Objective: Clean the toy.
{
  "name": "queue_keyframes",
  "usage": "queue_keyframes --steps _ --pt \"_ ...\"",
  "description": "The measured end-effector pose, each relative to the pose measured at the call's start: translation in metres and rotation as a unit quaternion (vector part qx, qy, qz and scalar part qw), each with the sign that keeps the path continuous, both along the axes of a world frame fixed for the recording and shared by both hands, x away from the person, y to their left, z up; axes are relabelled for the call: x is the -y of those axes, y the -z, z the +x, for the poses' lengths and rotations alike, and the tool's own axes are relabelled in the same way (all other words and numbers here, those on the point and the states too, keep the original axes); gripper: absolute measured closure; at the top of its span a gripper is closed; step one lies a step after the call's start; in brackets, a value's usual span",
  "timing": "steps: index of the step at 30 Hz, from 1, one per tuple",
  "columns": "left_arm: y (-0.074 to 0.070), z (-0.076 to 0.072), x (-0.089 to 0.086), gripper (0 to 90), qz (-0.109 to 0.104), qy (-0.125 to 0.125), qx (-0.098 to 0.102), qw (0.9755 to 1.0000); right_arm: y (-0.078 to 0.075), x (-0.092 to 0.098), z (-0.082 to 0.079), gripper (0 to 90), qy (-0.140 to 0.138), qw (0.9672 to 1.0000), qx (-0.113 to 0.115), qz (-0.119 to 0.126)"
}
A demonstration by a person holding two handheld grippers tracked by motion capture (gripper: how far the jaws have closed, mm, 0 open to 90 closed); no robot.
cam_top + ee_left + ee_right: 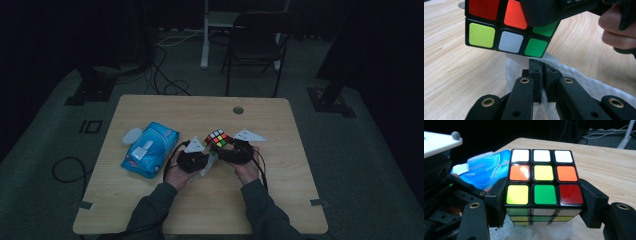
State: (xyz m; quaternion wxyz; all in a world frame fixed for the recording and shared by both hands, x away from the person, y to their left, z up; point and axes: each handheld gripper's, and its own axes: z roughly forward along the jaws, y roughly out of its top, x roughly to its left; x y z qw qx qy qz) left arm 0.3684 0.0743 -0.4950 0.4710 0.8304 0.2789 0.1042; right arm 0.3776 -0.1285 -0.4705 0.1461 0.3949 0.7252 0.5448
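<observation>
One puzzle cube (544, 187) is shown held above the table (280, 150), near its middle, between the two black jaws of the right gripper (544, 205); the jaws are closed against two opposite sides of the cube. On the face turned toward the right gripper view, nine stickers are counted: three white in the far row, orange, yellow and orange in the middle row, and yellow, green and red in the near row. One white wipe (584, 80) is seen just beneath the cube, pinched between the closed jaws of the left gripper (541, 82); a fold of it is drawn up between the pads, just below the cube's lower edge. Whether the wipe touches the cube cannot be told. In the high view, two hands are counted, one on each gripper, the left hand (176, 174) and the right hand (246, 171) close together at the centre of the table. One blue pack of wipes (150, 149) lies on the table to the left of the grippers, with one small white lid (132, 135) just beside its far left corner. One dark chair (255, 42) stands beyond the table's far edge.
</observation>
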Motion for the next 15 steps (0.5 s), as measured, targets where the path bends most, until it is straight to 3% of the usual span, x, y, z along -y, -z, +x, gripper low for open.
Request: queue_keyframes --steps 8,15 --pt "0.006 -0.006 0.005 87.5 -0.034 -0.02 -0.002 0.9992 0.001 -0.005 0.005 34.1 0.022 0.9997 -0.015 -0.003" --pt "0.001 -0.008 0.011 87.5 -0.053 -0.031 0.015 0.998 0.005 -0.014 0.004 34.1 0.019 0.9995 -0.025 -0.007"
